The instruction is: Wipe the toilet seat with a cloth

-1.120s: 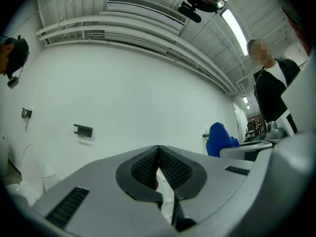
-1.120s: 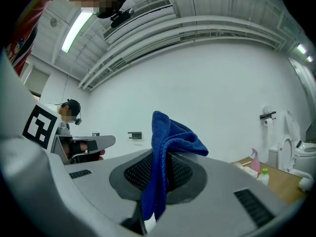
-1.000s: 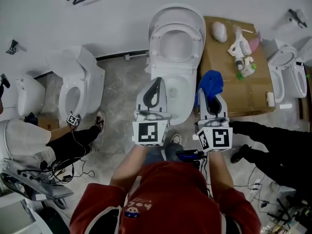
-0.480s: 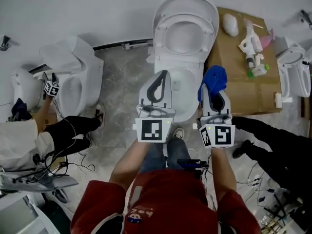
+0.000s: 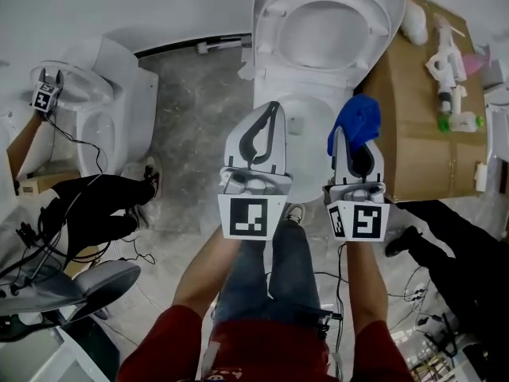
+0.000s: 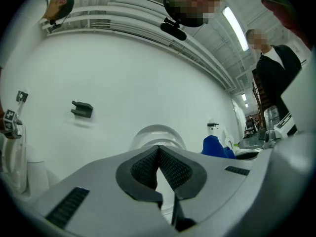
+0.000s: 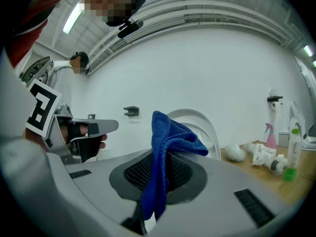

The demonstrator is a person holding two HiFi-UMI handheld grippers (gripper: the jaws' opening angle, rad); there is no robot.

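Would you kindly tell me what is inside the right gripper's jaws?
A blue cloth is clamped in the right gripper, bunched up above the jaws with an end hanging below them. The stretch pinched between the jaws is covered by them.

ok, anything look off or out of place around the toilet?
Only minor: a white bottle lies on its side on the cardboard right of the toilet. Nothing looks spilled or broken.

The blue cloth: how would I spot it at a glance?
Find the white toilet with its lid raised, at the head view's top centre. Beside its bowl, the right gripper points forward with the blue cloth pinched in its jaws. It is the only bright blue thing there; the left gripper is empty.
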